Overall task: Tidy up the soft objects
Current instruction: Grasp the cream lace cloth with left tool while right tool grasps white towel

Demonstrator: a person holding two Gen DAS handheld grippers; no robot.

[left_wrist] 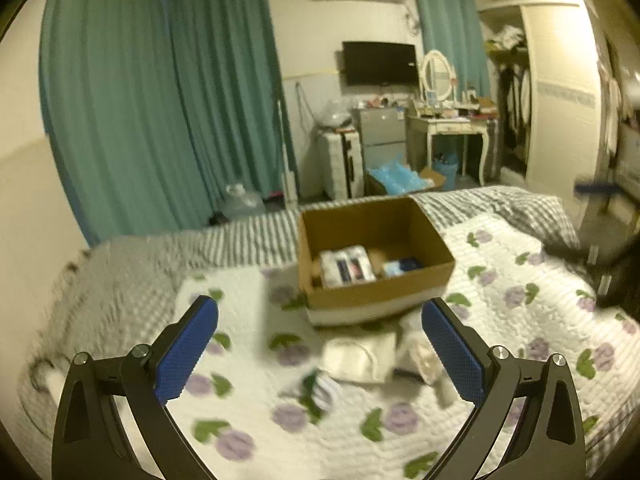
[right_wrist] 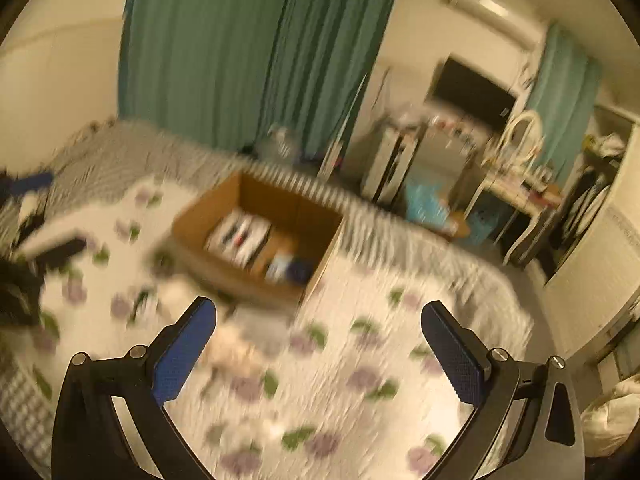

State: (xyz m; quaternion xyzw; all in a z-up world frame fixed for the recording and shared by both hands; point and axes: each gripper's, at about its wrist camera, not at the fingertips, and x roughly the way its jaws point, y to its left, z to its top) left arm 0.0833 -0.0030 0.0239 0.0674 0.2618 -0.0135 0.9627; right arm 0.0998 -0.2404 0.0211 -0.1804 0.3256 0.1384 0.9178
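An open cardboard box [left_wrist: 374, 258] stands on the bed and holds a white patterned bundle [left_wrist: 347, 266] and a blue item [left_wrist: 402, 266]. Several pale folded cloth pieces [left_wrist: 360, 354] lie on the quilt just in front of the box. My left gripper [left_wrist: 320, 320] is open and empty above them, short of the box. In the right wrist view the box [right_wrist: 256, 236] sits ahead to the left, with blurred pale cloth [right_wrist: 236, 350] near the left finger. My right gripper [right_wrist: 318, 320] is open and empty above the quilt.
The bed has a white quilt with purple flowers [left_wrist: 520, 312] over striped grey bedding [left_wrist: 248, 236]. Teal curtains [left_wrist: 160, 112], a TV [left_wrist: 380, 63], a dressing table [left_wrist: 452, 124] and a wardrobe [left_wrist: 560, 92] stand beyond. The other gripper shows at the left in the right wrist view [right_wrist: 28, 184].
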